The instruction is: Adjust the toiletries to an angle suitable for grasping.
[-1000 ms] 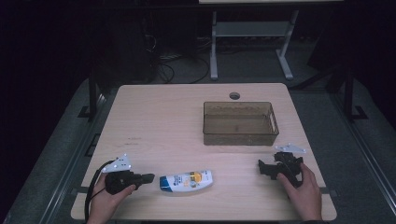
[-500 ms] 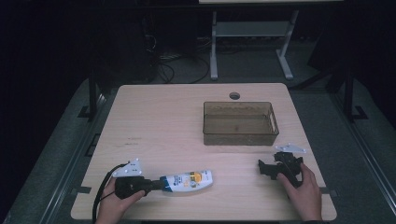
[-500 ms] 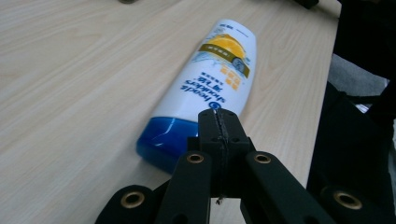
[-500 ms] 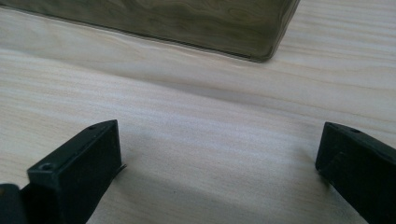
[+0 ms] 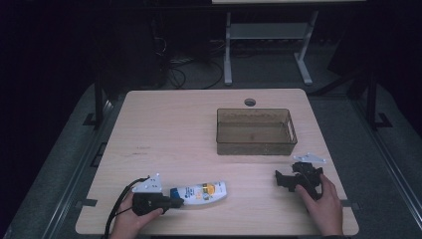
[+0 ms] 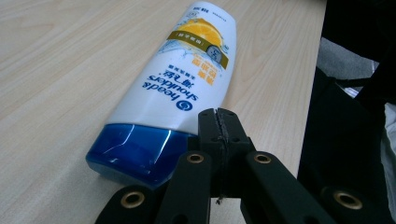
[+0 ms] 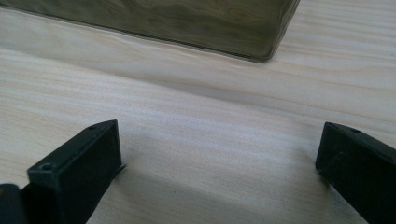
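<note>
Low in the frame, my left gripper has its jaws pressed together with nothing between them, tips right at the blue cap end of the bottle, which lies flat near the table's bottom edge; I'd say I'm nudging it, not picking it up. At lower right, my right gripper rests on the wood with jaws wide apart and empty, waiting, I'd guess. Further up, right of centre, the bin sits empty, likely the bottle's destination.

bottle lying near table's front edge, left; bin behind, to the right
</note>
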Demonstrator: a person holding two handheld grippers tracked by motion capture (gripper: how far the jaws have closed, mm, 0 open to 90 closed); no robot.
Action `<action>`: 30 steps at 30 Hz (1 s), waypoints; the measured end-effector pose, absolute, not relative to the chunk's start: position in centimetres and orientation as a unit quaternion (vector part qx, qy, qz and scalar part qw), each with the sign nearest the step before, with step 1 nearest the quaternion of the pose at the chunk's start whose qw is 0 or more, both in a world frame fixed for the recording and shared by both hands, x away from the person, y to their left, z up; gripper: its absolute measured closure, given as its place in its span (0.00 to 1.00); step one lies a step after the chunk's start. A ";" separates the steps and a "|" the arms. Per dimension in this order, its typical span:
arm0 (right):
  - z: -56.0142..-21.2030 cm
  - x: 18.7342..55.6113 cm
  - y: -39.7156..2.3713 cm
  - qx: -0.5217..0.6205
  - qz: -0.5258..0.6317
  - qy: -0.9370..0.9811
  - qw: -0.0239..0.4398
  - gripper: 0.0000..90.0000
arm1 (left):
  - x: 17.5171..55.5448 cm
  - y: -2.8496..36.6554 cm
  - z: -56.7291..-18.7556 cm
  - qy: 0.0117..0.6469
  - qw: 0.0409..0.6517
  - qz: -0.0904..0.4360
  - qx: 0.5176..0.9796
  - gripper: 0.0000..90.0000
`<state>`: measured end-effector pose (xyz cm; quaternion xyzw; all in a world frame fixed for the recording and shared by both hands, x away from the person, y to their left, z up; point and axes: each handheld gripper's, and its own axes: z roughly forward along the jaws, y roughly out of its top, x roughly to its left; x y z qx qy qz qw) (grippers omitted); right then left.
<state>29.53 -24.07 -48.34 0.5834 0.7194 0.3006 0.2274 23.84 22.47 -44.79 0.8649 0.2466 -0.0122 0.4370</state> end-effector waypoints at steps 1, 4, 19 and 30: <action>-48.3 29.5 -24.1 0.583 0.300 0.720 0.228 0.00 | 23.9 22.4 -44.8 0.248 0.436 -0.012 0.865 1.00; -48.3 29.5 -24.1 0.583 0.301 0.719 0.227 0.00 | 24.0 22.5 -45.0 0.252 0.432 -0.011 0.866 1.00; -48.3 29.5 -24.1 0.583 0.300 0.720 0.227 0.00 | 24.5 22.7 -45.4 0.262 0.421 -0.006 0.868 1.00; -48.3 29.5 -24.1 0.583 0.300 0.720 0.228 0.00 | 25.4 23.1 -45.3 0.274 0.421 0.008 0.865 1.00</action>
